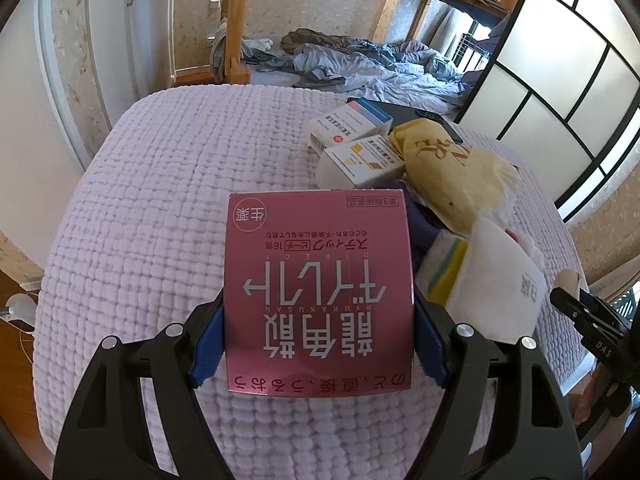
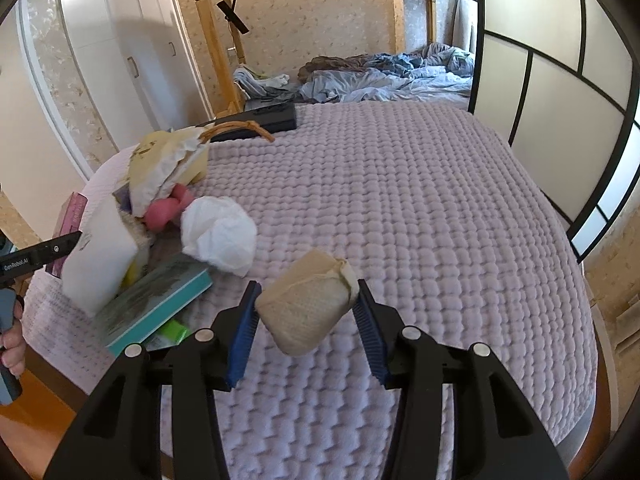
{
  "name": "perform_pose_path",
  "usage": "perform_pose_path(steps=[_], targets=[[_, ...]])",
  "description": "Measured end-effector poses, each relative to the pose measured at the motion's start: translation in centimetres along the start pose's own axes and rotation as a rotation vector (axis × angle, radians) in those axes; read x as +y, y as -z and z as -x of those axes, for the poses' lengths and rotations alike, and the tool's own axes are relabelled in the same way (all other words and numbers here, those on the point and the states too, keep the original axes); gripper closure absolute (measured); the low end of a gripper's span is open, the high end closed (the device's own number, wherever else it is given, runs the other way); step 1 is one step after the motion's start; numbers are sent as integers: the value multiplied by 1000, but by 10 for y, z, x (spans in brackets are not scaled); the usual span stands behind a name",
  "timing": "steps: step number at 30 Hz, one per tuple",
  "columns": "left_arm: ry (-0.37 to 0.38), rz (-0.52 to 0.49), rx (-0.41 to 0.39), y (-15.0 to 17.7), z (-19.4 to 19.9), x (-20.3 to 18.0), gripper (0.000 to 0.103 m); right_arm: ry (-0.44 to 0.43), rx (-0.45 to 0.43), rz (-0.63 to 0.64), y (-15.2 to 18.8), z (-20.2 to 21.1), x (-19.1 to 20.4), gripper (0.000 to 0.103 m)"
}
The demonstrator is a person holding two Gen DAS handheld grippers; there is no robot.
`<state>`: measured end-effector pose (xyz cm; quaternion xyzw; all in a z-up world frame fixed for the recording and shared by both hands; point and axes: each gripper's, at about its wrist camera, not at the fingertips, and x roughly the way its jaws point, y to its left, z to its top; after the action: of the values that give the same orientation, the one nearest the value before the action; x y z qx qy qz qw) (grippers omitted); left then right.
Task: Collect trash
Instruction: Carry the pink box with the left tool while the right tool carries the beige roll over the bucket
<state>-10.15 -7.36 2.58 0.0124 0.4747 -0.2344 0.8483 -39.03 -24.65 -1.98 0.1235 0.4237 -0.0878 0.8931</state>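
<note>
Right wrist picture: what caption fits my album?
Right tongs grip a beige cloth roll above the lilac quilted bedspread.

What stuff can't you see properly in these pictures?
- Left wrist view: the pink box in the left gripper hides the bed cover under it.
- Left wrist view: a purple thing is mostly covered by the pink box and the yellow bag.
- Right wrist view: a green thing peeks from under the teal book.
- Right wrist view: the beige roll in the right gripper hides its own far side.
</note>
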Motion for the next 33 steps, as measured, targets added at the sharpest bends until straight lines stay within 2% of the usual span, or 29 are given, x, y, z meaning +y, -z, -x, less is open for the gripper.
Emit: perform_pose_path(steps=[9,33], targets=[[1,-9,0,20,17,-6,24,-50,11,-6,13,22,10,57],[7,-12,-14,52,57,-15,24,-86,-6,41,37,65,33,57]])
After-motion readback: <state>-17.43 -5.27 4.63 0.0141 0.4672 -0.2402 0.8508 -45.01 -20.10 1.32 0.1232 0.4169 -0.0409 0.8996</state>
